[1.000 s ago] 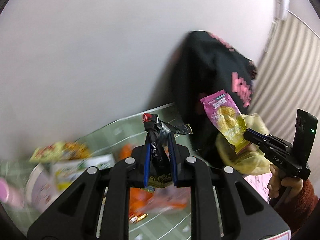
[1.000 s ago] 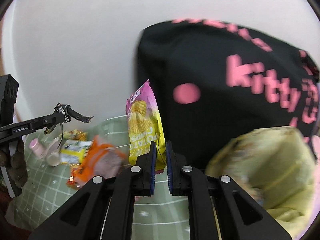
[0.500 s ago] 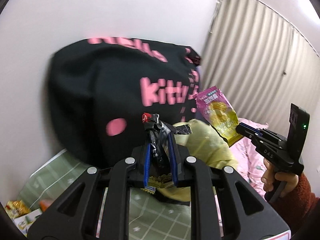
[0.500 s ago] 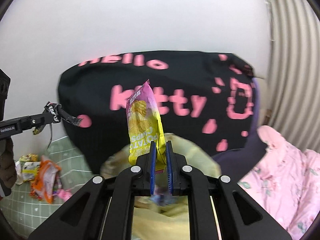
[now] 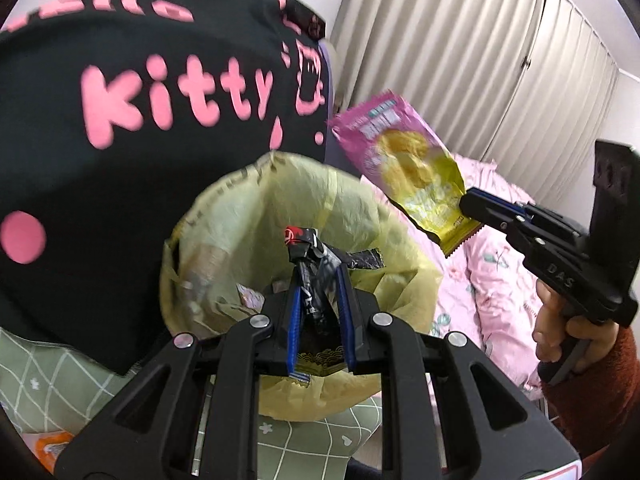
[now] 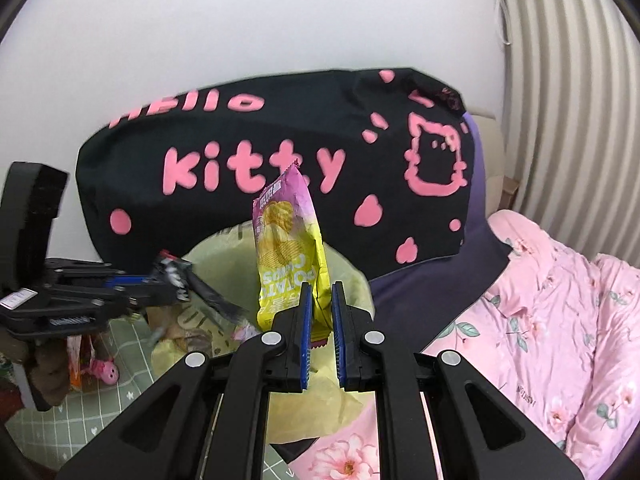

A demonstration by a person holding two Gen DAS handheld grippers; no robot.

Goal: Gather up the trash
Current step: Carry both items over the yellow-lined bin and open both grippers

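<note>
My left gripper [image 5: 318,276] is shut on a crumpled black wrapper [image 5: 316,252] with a red tip, held right over the open mouth of a yellow trash bag [image 5: 248,216]. The right gripper [image 6: 320,292] is shut on a pink and yellow potato chip bag [image 6: 288,236] that stands upright above the same yellow trash bag [image 6: 348,284]. In the left wrist view the chip bag [image 5: 408,168] hangs at the bag's right rim, pinched by the right gripper [image 5: 474,210]. Scraps lie inside the bag.
A big black cushion [image 6: 280,136] with pink lettering leans on the white wall behind the bag. A pink floral quilt [image 6: 560,320] lies to the right, curtains [image 5: 480,60] beyond it. More wrappers [image 6: 80,364] lie on the green checked sheet [image 5: 48,376] at the left.
Both grippers swung right, away from the litter on the green sheet, and came over the yellow bag. Each kept its wrapper pinched throughout.
</note>
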